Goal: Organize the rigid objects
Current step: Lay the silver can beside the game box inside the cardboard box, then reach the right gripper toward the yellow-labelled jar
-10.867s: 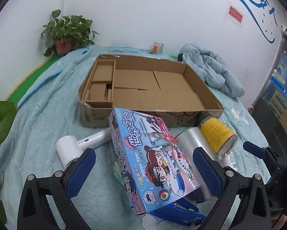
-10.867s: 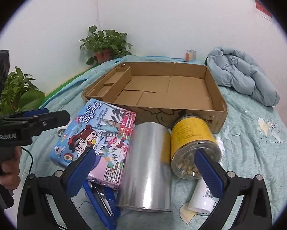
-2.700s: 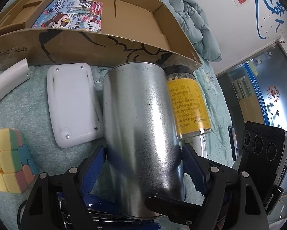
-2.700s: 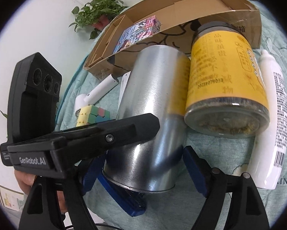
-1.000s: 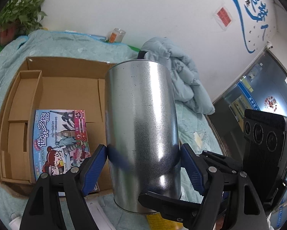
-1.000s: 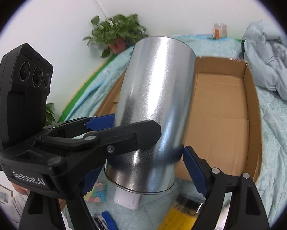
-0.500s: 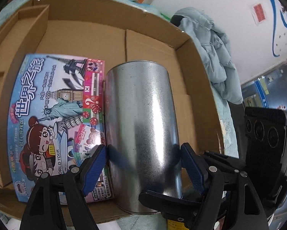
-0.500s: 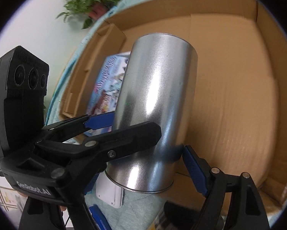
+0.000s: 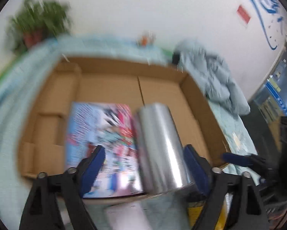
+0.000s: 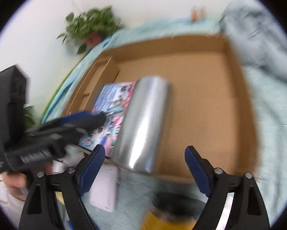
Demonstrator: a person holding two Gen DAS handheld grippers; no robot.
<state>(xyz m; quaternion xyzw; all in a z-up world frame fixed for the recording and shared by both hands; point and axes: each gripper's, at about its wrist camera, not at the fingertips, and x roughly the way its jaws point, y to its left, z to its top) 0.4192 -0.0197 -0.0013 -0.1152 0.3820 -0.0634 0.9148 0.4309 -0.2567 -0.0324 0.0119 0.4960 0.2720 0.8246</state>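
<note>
A silver metal can (image 9: 158,145) lies on its side in the cardboard box (image 9: 199,92), right beside the colourful game box (image 9: 99,134). My left gripper (image 9: 144,168) is drawn back at the can's near end, jaws opening, and its pads (image 9: 94,164) are off the can. In the right wrist view the can (image 10: 143,126) rests free on the floor of the box (image 10: 237,72). My right gripper (image 10: 144,169) is also opening, with nothing pressed between its pads (image 10: 196,168). The left gripper (image 10: 89,118) shows at the left of that view, held by a hand. Both views are motion-blurred.
In front of the box on the teal blanket lie a white device (image 10: 105,187) and a yellow-labelled jar (image 10: 162,216). A grey-blue jacket (image 9: 216,76) is heaped to the box's right. A potted plant (image 9: 40,26) stands at the far left by the wall.
Both grippers have let go of the silver can and pulled back from it. The can now lies in the box beside the game box. Both pairs of jaws stand wider.
</note>
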